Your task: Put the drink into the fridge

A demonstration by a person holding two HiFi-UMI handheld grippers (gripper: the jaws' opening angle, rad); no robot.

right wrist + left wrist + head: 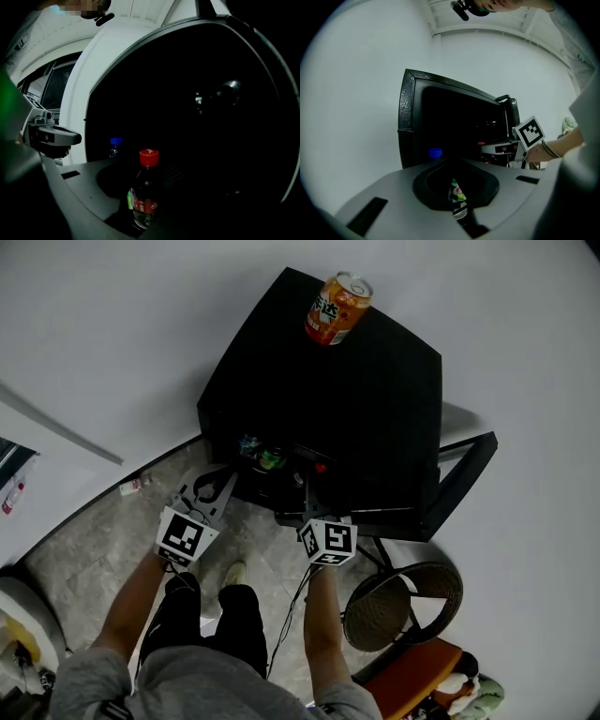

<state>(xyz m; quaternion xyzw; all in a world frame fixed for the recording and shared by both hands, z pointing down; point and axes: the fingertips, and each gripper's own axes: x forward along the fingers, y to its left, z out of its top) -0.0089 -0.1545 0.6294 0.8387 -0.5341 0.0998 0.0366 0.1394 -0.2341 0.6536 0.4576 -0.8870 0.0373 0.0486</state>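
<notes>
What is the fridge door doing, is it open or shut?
Open. The door hangs out to the side of the fridge, and a blue-capped bottle shows inside.

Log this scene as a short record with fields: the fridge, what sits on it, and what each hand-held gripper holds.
fridge: black mini fridge, door open
on top: orange drink can
left hand-held gripper: closed on green-labelled drink
right hand-held gripper: closed on dark red-capped plastic bottle
at fridge opening: blue-capped bottle
</notes>
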